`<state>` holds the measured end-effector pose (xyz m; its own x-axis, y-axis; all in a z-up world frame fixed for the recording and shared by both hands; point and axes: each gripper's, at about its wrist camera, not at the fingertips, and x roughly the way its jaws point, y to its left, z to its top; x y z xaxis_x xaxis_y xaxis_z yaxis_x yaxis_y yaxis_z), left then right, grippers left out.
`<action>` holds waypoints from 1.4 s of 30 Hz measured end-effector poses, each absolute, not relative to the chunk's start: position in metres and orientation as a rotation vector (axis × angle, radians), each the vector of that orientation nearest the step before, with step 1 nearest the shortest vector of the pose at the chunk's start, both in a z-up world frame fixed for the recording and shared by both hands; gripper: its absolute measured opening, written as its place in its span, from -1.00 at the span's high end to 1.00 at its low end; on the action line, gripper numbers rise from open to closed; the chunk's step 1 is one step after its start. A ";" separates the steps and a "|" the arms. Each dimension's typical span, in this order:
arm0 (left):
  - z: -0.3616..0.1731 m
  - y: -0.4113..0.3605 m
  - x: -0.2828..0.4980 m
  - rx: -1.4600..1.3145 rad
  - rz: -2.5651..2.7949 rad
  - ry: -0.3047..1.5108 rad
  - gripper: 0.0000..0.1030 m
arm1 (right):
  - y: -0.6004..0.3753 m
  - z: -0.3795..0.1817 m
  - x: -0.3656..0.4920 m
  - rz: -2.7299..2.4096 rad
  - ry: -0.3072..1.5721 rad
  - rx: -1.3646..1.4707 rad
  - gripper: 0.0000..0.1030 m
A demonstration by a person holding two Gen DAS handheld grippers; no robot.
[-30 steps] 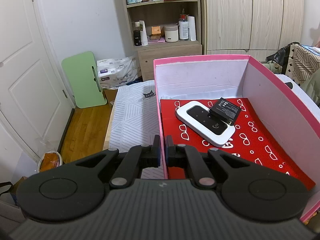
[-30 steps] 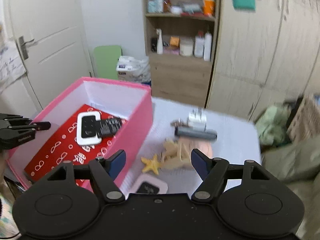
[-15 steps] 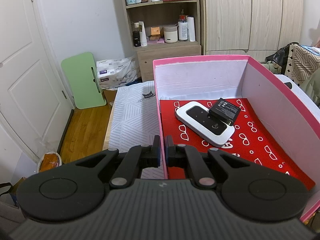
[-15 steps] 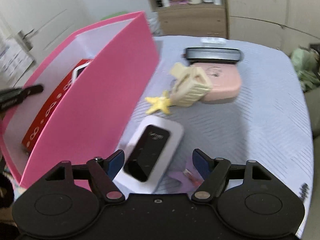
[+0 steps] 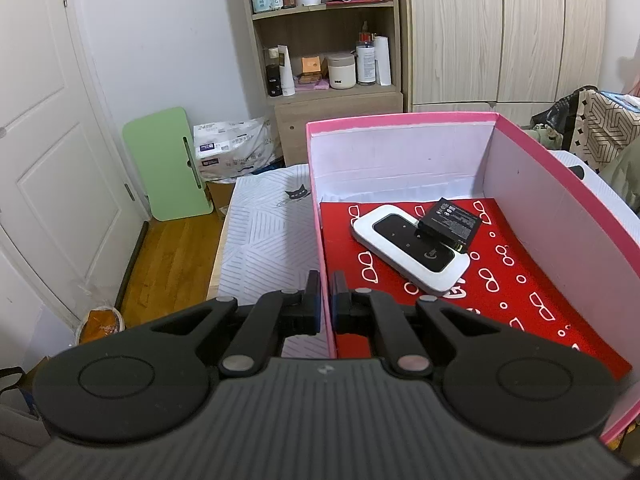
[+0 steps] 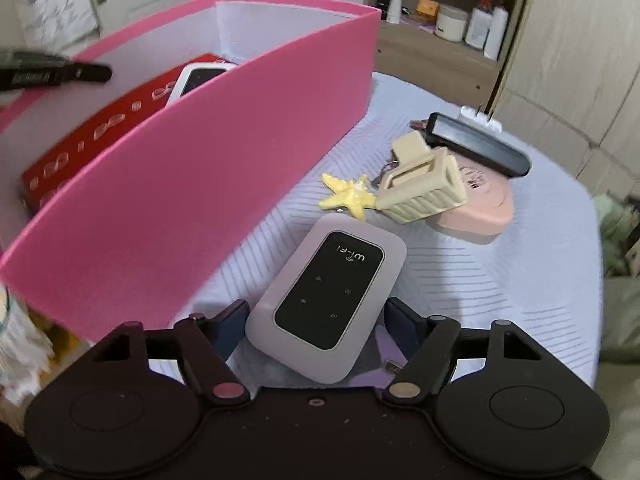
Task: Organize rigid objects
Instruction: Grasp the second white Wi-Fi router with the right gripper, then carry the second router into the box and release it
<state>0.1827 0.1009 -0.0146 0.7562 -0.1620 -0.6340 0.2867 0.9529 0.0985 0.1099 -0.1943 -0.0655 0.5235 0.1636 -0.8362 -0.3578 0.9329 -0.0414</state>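
A pink box (image 5: 568, 184) with a red patterned floor stands on the table. My left gripper (image 5: 325, 300) is shut on the box's near left wall. Inside lie a white Wi-Fi router (image 5: 408, 246) and a black battery (image 5: 450, 222) resting partly on it. In the right wrist view my right gripper (image 6: 316, 318) is open, its fingers on either side of a pale lilac Wi-Fi router (image 6: 326, 300) lying on the table beside the box (image 6: 208, 168). The fingers stand apart from the router's sides.
Beyond the lilac router lie a yellow starfish (image 6: 349, 196), a beige hair claw (image 6: 424, 184), a pink case (image 6: 480, 208), a black bar-shaped device (image 6: 476, 142) and a white plug (image 6: 480, 117). A shelf unit (image 5: 320, 32) and wardrobe stand behind the table.
My right gripper has dropped low and moved forward, so the lilac router now lies between its open fingers. The left gripper and the box have not moved.
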 end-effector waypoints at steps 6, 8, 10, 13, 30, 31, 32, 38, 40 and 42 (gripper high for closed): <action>-0.015 0.101 0.182 0.194 -0.246 0.671 0.92 | -0.212 -0.062 0.122 0.322 1.023 -0.121 -0.56; -0.015 0.101 0.182 0.197 -0.244 0.670 0.92 | -0.213 -0.067 0.129 0.296 1.006 -0.081 -0.71; -0.015 0.101 0.182 0.197 -0.244 0.669 0.92 | -0.212 -0.070 0.133 0.269 0.979 -0.067 -0.73; -0.015 0.101 0.183 0.198 -0.243 0.670 0.92 | -0.210 -0.067 0.132 0.263 0.938 -0.092 -0.40; -0.015 0.102 0.181 0.188 -0.242 0.660 0.92 | -0.185 0.049 0.118 0.185 0.547 -0.248 -0.37; -0.015 0.102 0.181 0.188 -0.242 0.660 0.92 | -0.180 0.057 0.121 0.204 0.528 -0.249 -0.37; -0.015 0.102 0.181 0.185 -0.242 0.660 0.92 | -0.174 0.064 0.124 0.232 0.514 -0.244 -0.37; -0.015 0.103 0.180 0.174 -0.235 0.650 0.93 | -0.135 0.074 0.168 0.410 0.612 -0.189 -0.37; -0.015 0.103 0.180 0.173 -0.234 0.647 0.93 | -0.123 0.069 0.188 0.454 0.690 -0.155 -0.37; -0.015 0.103 0.180 0.174 -0.234 0.643 0.93 | -0.112 0.058 0.209 0.494 0.774 -0.112 -0.37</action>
<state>0.1798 0.1029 -0.0145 0.7756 -0.1617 -0.6102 0.2692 0.9591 0.0880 0.2093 -0.1115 0.0577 0.6079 0.3865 -0.6936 -0.4669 0.8806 0.0816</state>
